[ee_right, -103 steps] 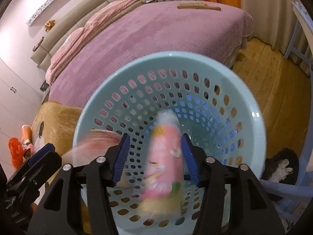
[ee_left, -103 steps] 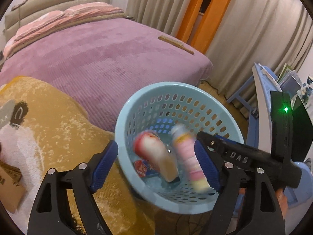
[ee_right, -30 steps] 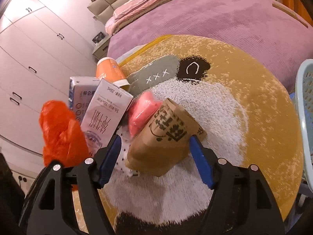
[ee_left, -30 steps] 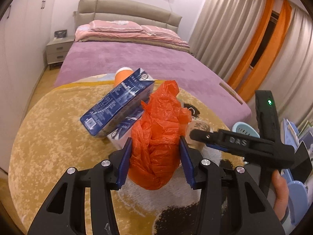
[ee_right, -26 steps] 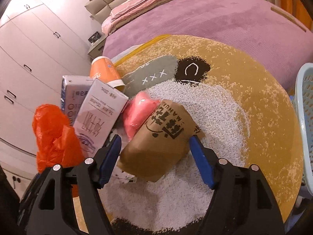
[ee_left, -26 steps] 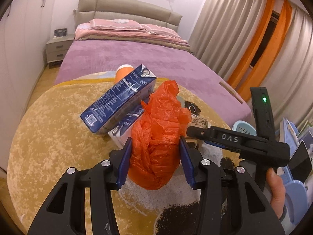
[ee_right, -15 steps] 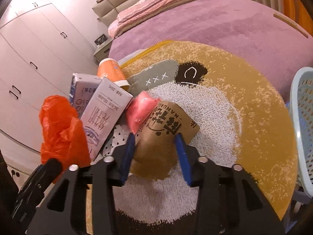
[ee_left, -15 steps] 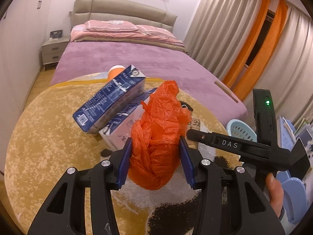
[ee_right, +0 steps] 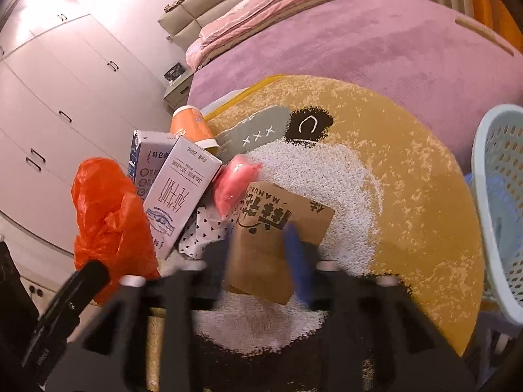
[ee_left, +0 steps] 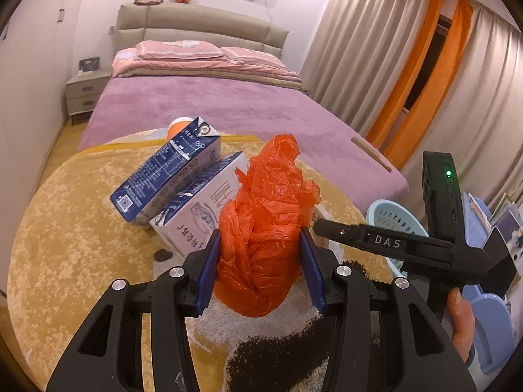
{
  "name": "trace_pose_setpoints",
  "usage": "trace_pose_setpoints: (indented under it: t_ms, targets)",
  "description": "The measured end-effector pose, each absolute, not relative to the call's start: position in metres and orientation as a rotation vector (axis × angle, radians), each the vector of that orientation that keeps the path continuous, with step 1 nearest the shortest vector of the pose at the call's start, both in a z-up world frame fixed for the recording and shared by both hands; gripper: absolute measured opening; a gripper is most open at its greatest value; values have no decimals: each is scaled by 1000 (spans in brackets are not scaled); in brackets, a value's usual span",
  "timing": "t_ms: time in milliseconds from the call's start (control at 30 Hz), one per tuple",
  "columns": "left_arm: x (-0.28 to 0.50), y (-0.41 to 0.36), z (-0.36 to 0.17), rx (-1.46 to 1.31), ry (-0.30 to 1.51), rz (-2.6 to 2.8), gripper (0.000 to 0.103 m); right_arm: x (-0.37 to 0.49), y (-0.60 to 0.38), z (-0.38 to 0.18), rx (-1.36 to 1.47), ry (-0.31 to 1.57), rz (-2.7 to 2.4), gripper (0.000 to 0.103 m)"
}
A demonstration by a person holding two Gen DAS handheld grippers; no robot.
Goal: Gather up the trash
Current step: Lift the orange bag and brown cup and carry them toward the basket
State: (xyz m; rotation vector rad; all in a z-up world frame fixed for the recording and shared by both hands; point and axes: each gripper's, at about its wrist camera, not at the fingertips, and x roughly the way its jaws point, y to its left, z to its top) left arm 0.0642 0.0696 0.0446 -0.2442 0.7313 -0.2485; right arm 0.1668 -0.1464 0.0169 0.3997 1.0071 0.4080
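Observation:
My left gripper (ee_left: pixel 259 232) is shut on a crumpled orange plastic bag (ee_left: pixel 268 196) and holds it above the round yellow rug (ee_left: pixel 65 245). The same orange bag (ee_right: pixel 108 202) shows at the left of the right wrist view. My right gripper (ee_right: pixel 260 228) is blurred, its jaws opening, with a brown paper bag (ee_right: pixel 278 215) between them and still touching both pads. Behind lie two milk cartons (ee_left: pixel 166 176), a pink wrapper (ee_right: pixel 233 183) and an orange cup (ee_right: pixel 189 127).
A pale blue perforated basket (ee_right: pixel 500 196) stands off the rug's right edge, and the basket (ee_left: pixel 392 219) also shows behind the right tool's black body (ee_left: pixel 385 241). A purple bed (ee_left: pixel 212 111) fills the back. White wardrobes (ee_right: pixel 49 114) line the left.
The right jaws went from wide around the brown paper bag to closed on it, and are now blurred. The left gripper kept the orange bag. Both came away from the basket earlier.

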Motion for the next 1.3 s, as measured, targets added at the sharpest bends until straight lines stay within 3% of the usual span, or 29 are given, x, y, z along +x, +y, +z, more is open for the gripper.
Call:
trace_pose_setpoints:
  t_ms: [33, 267, 333, 433, 467, 600, 933, 1300]
  targets:
    - [64, 70, 45, -244, 731, -246, 45, 167, -144, 17, 394, 1007, 399, 67]
    - [62, 75, 46, -241, 727, -239, 45, 183, -112, -1, 293, 1056, 384, 64]
    - [63, 75, 46, -239, 727, -238, 45, 186, -109, -8, 267, 1070, 375, 52]
    - [64, 75, 46, -241, 729, -238, 45, 184, -113, -7, 263, 1046, 417, 44]
    - [64, 75, 46, -241, 730, -240, 45, 182, -116, -5, 265, 1034, 449, 34]
    - [67, 68, 46, -229, 728, -264, 45, 174, -138, 6, 277, 995, 452, 26]
    - [87, 25, 49, -218, 737, -360, 45, 161, -215, 35, 341, 907, 346, 26]
    - [112, -76, 52, -180, 752, -530, 45, 147, -322, 48, 421, 833, 164, 26]
